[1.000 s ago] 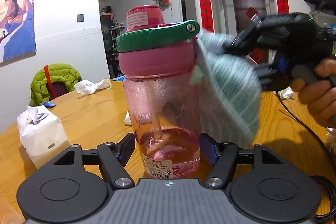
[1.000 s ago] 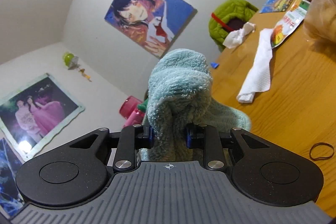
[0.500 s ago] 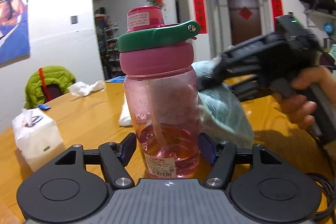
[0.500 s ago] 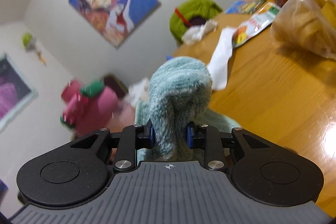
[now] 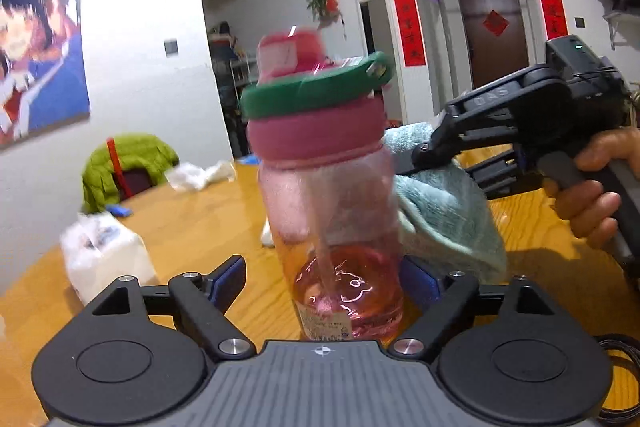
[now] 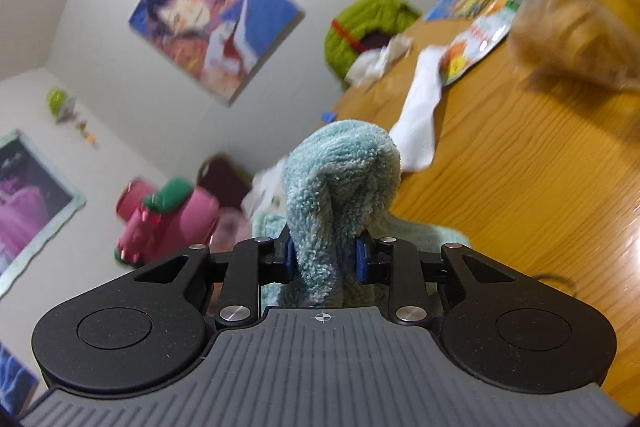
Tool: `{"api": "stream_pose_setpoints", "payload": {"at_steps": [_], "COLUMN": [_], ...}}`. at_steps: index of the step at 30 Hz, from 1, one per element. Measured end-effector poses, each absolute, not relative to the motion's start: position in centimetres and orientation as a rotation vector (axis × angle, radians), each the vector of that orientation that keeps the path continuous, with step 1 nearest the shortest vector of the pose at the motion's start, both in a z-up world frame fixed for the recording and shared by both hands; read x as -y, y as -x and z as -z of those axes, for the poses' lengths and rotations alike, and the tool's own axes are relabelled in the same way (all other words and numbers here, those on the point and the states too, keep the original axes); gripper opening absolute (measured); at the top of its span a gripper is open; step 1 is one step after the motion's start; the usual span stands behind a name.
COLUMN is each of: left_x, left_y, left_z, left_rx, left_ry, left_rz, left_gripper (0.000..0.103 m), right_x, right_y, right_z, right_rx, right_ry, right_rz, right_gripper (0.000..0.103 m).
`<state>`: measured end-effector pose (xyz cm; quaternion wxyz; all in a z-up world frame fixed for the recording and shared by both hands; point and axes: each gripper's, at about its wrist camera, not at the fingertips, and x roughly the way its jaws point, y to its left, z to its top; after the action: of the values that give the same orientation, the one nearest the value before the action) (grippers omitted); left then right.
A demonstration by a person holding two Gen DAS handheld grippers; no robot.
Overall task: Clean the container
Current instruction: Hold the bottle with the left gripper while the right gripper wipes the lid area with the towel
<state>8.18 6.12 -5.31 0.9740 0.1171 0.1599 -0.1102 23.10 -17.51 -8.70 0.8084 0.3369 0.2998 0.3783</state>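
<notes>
Pink water bottle [image 5: 332, 211], green-and-pink lid, upright on wooden counter [image 5: 208, 223], between jaws of left gripper [image 5: 323, 279]; jaws just opened, pads clear of bottle. Right gripper [image 6: 325, 255] clamped narrow on teal towel [image 6: 340, 187], towel beside bottle's right side. Tissue pack [image 5: 104, 259] at left.

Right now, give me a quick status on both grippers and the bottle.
Left gripper jaws just opened, pink bottle between them, left pad clear. Right gripper clamped on teal cloth, beside the bottle. Nothing in the way.
</notes>
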Motion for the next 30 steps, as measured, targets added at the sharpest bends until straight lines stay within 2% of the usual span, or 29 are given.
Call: {"api": "stream_pose_setpoints", "payload": {"at_steps": [6, 8, 13, 21, 27, 30], "left_x": [-4.5, -4.2, -4.9, -6.6, -6.0, -6.0], "left_y": [-7.0, -6.9, -7.3, -9.1, -9.0, -9.0], "left_z": [4.9, 4.9, 5.3, 5.7, 6.0, 6.1], "left_rx": [-0.341, -0.339, -0.296, -0.290, -0.292, -0.291], "left_ry": [-0.268, -0.282, -0.264, -0.232, -0.253, -0.257], "left_rz": [0.259, 0.266, 0.263, 0.269, 0.270, 0.267], "left_gripper": [0.080, 0.075, 0.078, 0.075, 0.075, 0.076], "right_x": [18.6, 18.2, 16.2, 16.8, 16.9, 17.9], "right_y": [-23.5, -23.9, -24.7, -22.8, -22.4, -21.5], "right_z": [8.9, 9.1, 9.7, 7.7, 7.6, 6.8], "right_rx": [-0.564, -0.572, -0.682, -0.714, -0.689, -0.575], "right_ry": [-0.864, -0.880, -0.827, -0.685, -0.657, -0.721], "right_rz": [-0.842, -0.850, -0.916, -0.992, -0.940, -0.969], "right_gripper": [0.030, 0.030, 0.031, 0.031, 0.029, 0.026]}}
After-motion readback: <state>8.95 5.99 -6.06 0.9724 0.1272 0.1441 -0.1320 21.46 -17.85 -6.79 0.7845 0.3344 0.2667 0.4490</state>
